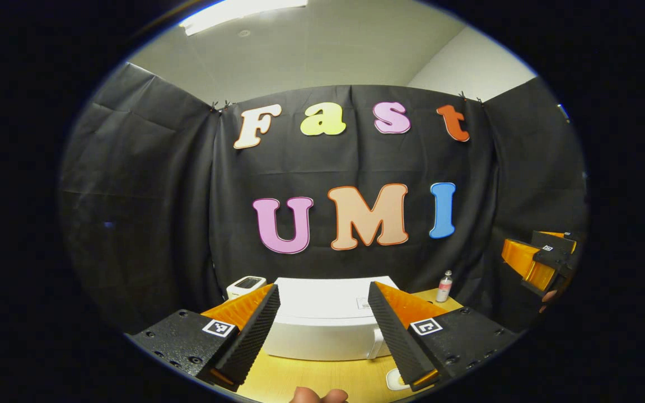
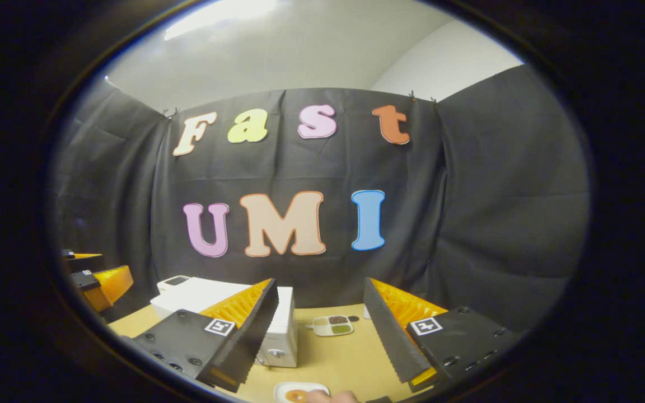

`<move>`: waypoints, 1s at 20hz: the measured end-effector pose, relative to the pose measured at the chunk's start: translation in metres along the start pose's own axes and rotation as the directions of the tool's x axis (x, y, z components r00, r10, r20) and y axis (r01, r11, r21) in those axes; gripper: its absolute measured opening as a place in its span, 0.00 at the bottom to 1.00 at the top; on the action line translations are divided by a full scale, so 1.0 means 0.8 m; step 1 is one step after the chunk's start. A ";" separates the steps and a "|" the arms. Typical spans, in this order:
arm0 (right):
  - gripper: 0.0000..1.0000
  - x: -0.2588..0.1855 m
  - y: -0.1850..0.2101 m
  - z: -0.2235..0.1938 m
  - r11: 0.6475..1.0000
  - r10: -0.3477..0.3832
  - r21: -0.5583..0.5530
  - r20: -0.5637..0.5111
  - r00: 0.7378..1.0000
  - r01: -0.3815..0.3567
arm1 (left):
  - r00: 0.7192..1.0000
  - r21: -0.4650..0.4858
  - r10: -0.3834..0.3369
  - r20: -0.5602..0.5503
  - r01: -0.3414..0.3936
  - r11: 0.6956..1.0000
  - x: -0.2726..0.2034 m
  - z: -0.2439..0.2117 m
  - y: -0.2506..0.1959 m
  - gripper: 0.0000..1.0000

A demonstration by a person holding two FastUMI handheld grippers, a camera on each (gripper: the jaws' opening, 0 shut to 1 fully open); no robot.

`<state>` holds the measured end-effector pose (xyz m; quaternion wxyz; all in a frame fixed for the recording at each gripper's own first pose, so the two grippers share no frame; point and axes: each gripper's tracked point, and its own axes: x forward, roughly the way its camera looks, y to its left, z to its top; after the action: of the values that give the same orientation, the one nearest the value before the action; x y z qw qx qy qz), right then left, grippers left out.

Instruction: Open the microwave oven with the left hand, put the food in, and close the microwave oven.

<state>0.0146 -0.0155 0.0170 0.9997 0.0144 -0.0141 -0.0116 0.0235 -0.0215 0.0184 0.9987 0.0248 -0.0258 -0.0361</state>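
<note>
While both grippers were held above the near edge of the wooden table (image 1: 311, 380), the white microwave oven (image 1: 322, 324) was seen standing at the back of it, against the black cloth wall, with its door shut. In the left gripper view the left gripper (image 1: 322, 336) was framed around the oven, its jaws spread wide apart and nothing held between them; the oven's handle (image 1: 377, 344) was found just beside the right-hand finger. A small white device with a dark screen (image 1: 246, 285) was placed to the left of the oven, and a small bottle (image 1: 444, 286) was set to its right near the cloth. The right gripper (image 1: 535, 263) was visible farther off at the right edge of that view.

In the right gripper view the right gripper's jaws were likewise spread apart and empty, with the oven partly hidden behind the left-hand finger. The food, an orange piece on a small white plate (image 2: 300, 392), was seen at the table's near edge below the fingers. A divided dish (image 2: 332, 325) with dark and green fillings was lying farther back on the table, apart from the oven.
</note>
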 end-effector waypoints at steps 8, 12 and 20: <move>0.97 -0.008 0.006 0.013 0.999 0.022 -0.041 0.036 0.999 -0.021 | 0.998 0.019 -0.056 0.041 0.055 0.998 0.005 0.016 -0.024 0.98; 0.97 -0.010 0.005 0.019 0.998 0.029 -0.054 0.052 0.998 -0.026 | 0.996 0.022 -0.074 0.047 0.073 0.997 0.003 0.017 -0.035 0.97; 0.96 -0.012 0.004 0.007 0.992 0.041 -0.121 0.086 0.995 -0.031 | 0.996 -0.029 -0.089 0.015 0.090 0.996 0.010 -0.028 -0.054 0.98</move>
<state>0.0046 -0.0122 0.0222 0.9972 -0.0463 -0.0578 0.0050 0.0298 -0.0640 -0.0061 0.9961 0.0108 -0.0309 -0.0814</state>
